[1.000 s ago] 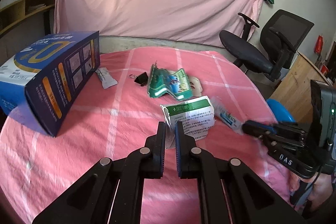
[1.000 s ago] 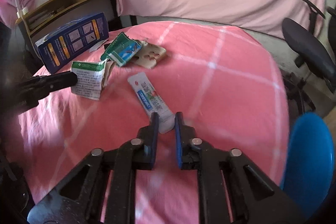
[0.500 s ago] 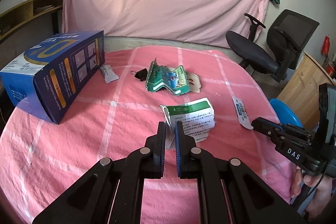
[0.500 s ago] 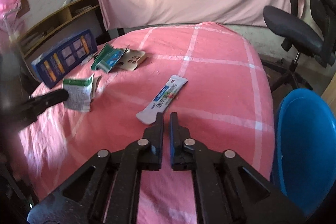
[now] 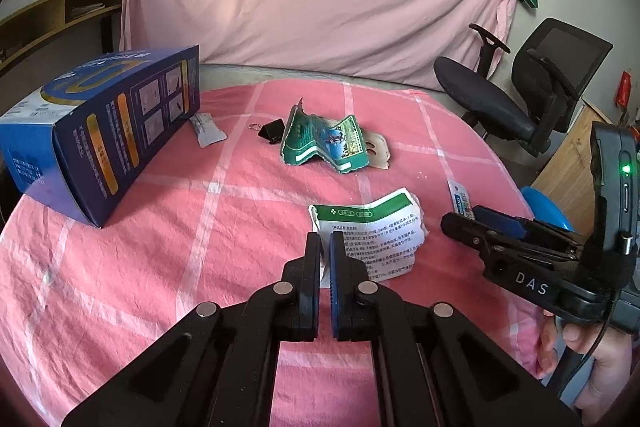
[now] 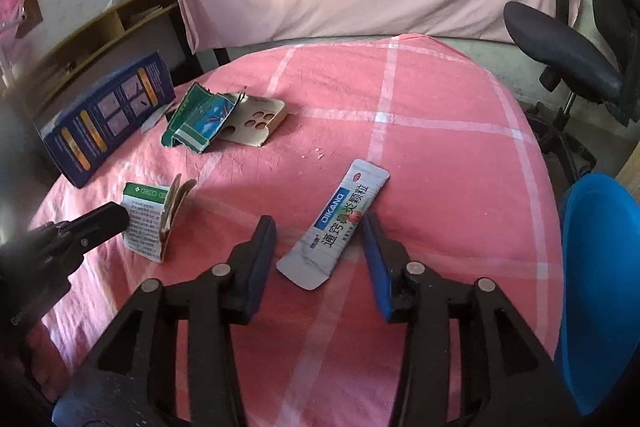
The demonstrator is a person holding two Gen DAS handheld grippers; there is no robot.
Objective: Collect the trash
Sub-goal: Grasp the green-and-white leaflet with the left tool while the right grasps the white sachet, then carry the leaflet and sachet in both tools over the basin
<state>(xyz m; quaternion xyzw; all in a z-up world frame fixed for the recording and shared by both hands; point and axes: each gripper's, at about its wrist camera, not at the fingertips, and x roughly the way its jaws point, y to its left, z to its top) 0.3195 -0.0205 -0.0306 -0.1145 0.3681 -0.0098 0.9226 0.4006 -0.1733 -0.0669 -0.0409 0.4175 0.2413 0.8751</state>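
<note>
Right gripper (image 6: 318, 231), jaws just opening wide, is straddling the white sachet (image 6: 335, 228) on the pink tablecloth (image 6: 440, 155), seemingly to collect it; left gripper (image 5: 325, 247) is hovering closed.

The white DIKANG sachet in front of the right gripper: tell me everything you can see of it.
The sachet is a long, flat white stick pack, glossy like foil or plastic, with a blue DIKANG band, black Chinese characters and a small reddish picture. It lies flat and slanted on the pink checked tablecloth, its near end between the fingers of the right gripper, whose jaws have just been opening and stand wide. The right finger looks very near its edge; contact is unclear. In the left wrist view only its far end shows.
</note>
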